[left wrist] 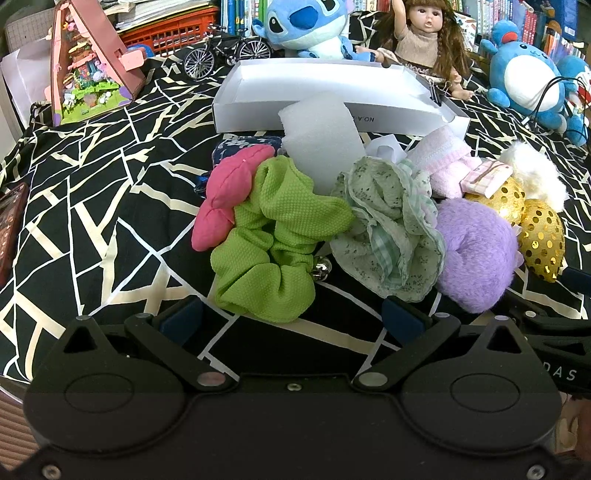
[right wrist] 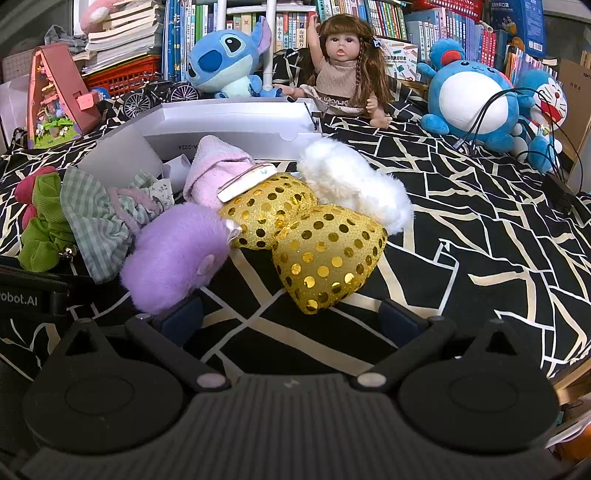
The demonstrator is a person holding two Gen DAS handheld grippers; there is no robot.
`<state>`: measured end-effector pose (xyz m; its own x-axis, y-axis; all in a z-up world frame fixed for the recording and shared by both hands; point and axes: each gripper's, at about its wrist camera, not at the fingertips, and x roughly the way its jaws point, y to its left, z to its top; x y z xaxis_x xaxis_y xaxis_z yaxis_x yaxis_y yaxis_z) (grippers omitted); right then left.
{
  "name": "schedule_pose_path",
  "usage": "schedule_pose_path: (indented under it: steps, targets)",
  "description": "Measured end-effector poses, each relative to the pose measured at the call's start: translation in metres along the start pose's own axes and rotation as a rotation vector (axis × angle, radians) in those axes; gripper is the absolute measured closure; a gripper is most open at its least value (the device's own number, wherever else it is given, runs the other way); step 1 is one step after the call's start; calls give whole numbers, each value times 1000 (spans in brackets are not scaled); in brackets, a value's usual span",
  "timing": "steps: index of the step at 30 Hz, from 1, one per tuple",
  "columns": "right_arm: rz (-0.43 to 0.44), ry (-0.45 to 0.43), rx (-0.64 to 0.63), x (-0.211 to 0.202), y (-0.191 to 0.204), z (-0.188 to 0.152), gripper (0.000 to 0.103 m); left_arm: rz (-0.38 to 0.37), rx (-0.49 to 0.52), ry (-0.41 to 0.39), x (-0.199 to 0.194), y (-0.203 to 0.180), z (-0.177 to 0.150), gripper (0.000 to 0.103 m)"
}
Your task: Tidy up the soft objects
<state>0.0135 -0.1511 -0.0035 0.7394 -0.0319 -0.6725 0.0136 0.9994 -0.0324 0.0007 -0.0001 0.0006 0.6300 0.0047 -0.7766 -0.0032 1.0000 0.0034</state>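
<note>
Both grippers are hovering low over the black cloth with cream lines (left wrist: 92, 206) that is covering the counter, and both sets of jaws are standing spread wide with nothing between them. Just ahead of the left gripper (left wrist: 293, 317) a lime green scrunchie (left wrist: 273, 240) is lying crumpled, its near edge almost reaching the gap between the jaws, with a small silver bell (left wrist: 320, 267) peeking out at its right side. A pink stuffed bow (left wrist: 225, 195) is leaning against the scrunchie's far left, and a pale green floral scrunchie (left wrist: 388, 225) is sitting ahead and to the right of those jaws, touching a fuzzy purple scrunchie (left wrist: 476, 251) further right. Behind the green one a white foam block (left wrist: 321, 140) is propping against a shallow white cardboard box (left wrist: 258, 99), which is lying open beyond the heap. Ahead of the right gripper (right wrist: 291, 317) a gold sequin bow (right wrist: 306, 236) is lying, its near lobe pointing toward the jaws. The purple scrunchie is resting just ahead of that gripper's left jaw, almost touching it. A fluffy white scrunchie (right wrist: 354, 184) is lying behind the bow, and a pink knit cloth (right wrist: 218, 170) with a small plaid clip (right wrist: 247, 182) on it is sitting beyond the bow to the left. Far past everything a Stitch plush (right wrist: 225, 59), a long-haired doll (right wrist: 343, 62) and a round blue plush (right wrist: 472, 96) are sitting before rows of books (right wrist: 388, 18).
</note>
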Motion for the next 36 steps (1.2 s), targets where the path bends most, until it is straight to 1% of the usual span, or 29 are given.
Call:
schedule_pose_path:
  steps: [14,36]
  targets:
    - [0,2,0,0,0,1,0,9,-17,63,4,1,10,0]
    - [-1,4,0,0,0,1,0,10,-19,65,5,2,11,0]
